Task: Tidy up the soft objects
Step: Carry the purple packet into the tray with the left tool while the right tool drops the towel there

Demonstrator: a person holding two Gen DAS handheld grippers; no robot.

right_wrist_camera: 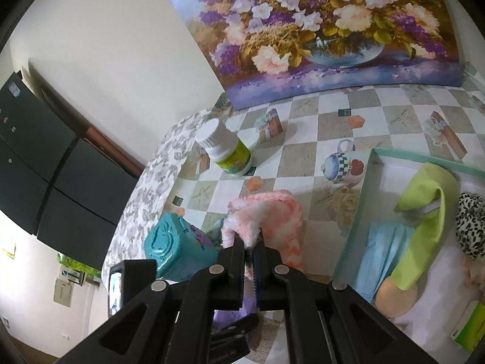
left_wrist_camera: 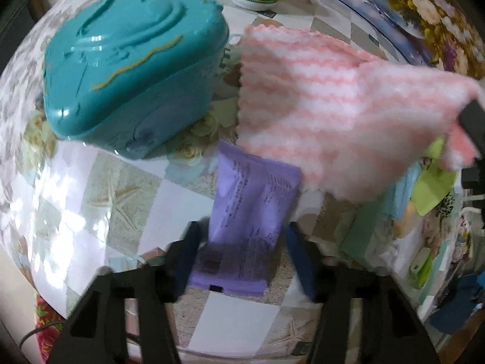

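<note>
A pink-and-white striped fluffy cloth [left_wrist_camera: 318,106] hangs above the table, pinched at one corner by my right gripper [right_wrist_camera: 254,242], which is shut on it; the same cloth [right_wrist_camera: 272,209] bunches up in front of those fingers. A purple soft packet [left_wrist_camera: 245,221] lies flat on the checked tablecloth. My left gripper [left_wrist_camera: 242,242] points down over the packet, open, with one finger on each side and a gap to the packet's edges. The right gripper [left_wrist_camera: 473,121] shows at the right edge of the left wrist view.
A teal plastic lidded box [left_wrist_camera: 130,66] stands left of the packet. A white bottle with a green label [right_wrist_camera: 225,148] is further back. A teal-rimmed tray [right_wrist_camera: 360,200] on the right holds a green cloth [right_wrist_camera: 424,218], a blue mask and a leopard-print item. A flower painting [right_wrist_camera: 318,30] leans on the wall.
</note>
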